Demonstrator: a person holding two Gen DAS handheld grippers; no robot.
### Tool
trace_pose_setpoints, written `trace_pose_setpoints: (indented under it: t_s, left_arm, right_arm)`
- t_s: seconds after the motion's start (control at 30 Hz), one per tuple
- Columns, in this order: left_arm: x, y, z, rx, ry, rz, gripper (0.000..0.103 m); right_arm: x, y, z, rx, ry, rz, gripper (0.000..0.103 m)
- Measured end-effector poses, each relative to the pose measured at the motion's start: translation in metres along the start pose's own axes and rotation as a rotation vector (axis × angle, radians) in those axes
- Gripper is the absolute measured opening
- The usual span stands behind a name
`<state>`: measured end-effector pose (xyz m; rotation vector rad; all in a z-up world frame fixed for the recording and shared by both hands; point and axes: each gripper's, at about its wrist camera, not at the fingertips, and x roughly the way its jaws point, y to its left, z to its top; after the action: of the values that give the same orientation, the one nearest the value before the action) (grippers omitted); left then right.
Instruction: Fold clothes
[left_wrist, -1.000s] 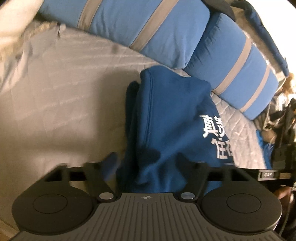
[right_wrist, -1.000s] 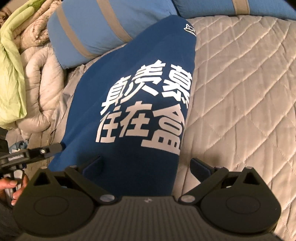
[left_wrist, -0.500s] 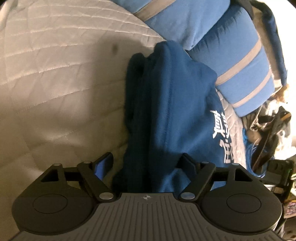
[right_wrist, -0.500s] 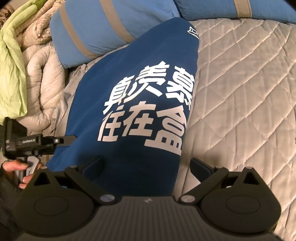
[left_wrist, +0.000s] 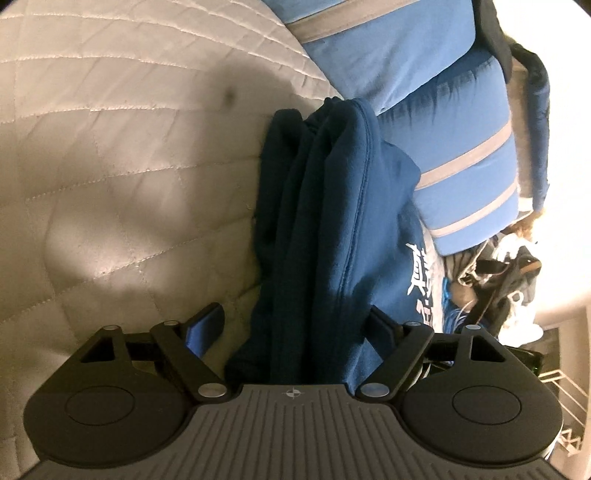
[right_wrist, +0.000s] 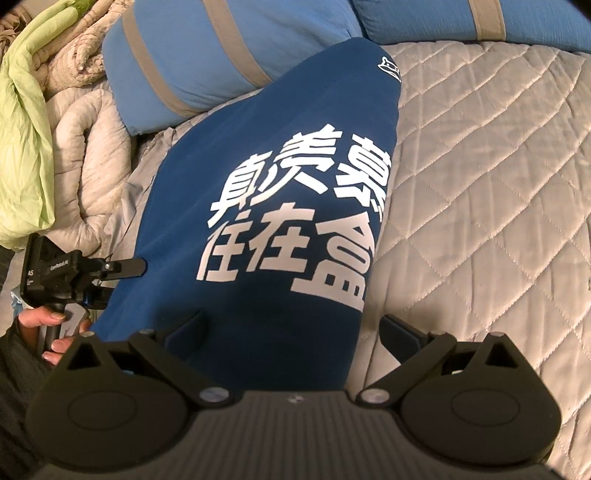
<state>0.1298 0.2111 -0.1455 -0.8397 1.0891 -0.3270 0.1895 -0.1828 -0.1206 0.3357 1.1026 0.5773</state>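
Lowered left hand-held gripper (left_wrist: 293, 328), folded sweatshirt (left_wrist: 332, 221) between open fingers

The near end of the folded blue garment (right_wrist: 266, 206) is covered by the right gripper (right_wrist: 291, 332) body in the right wrist view; its lower hem cannot be seen. In the left wrist view, the white print (left_wrist: 419, 273) is foreshortened and cannot be read. The right-hand pad of the left gripper (left_wrist: 295, 325) is partly hidden behind fabric, so contact cannot be determined. The clutter (left_wrist: 498, 280) at the right edge is overexposed and cannot be identified. The hand (right_wrist: 51, 328) is cut off by the frame edge.
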Motion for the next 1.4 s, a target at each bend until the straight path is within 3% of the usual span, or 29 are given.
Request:
trace_pose_setpoints:
  t_s: [0.17, 0.27, 0.4, 0.57, 0.77, 1.03, 1.13, 1.23, 1.4]
  left_arm:
    - [-0.003, -0.018, 0.002, 0.115, -0.014, 0.110, 0.082]
    - [0.003, -0.019, 0.000, 0.126, 0.000, 0.111, 0.086]
    - [0.003, -0.013, -0.004, 0.092, 0.022, 0.042, 0.088]
    - [-0.015, -0.012, -0.004, 0.071, -0.046, 0.085, 0.088]
    - [-0.011, -0.011, -0.003, 0.090, 0.005, 0.092, 0.088]
    - [0.001, 0.004, -0.006, 0.013, 0.035, -0.070, 0.100]
    - [0.002, 0.007, -0.008, -0.011, 0.029, -0.116, 0.100]
    - [0.010, 0.013, -0.009, -0.068, 0.081, -0.218, 0.099]
    - [0.019, 0.012, -0.007, -0.064, 0.114, -0.252, 0.099]
  right_arm:
    - [0.001, 0.000, 0.001, 0.004, 0.000, 0.001, 0.103]
    - [0.001, 0.001, 0.001, 0.003, -0.001, 0.001, 0.103]
    - [0.000, 0.000, 0.001, 0.002, -0.003, 0.001, 0.103]
    - [0.000, 0.001, 0.000, 0.001, -0.005, 0.001, 0.103]
    - [0.001, 0.001, 0.001, 0.003, -0.004, 0.002, 0.103]
    - [0.001, 0.002, 0.001, 0.007, -0.005, 0.002, 0.103]
    - [0.001, 0.002, 0.001, 0.006, -0.006, 0.002, 0.103]
    - [0.001, 0.002, 0.001, 0.004, -0.010, 0.004, 0.103]
    - [0.001, 0.003, 0.000, 0.007, -0.008, 0.026, 0.103]
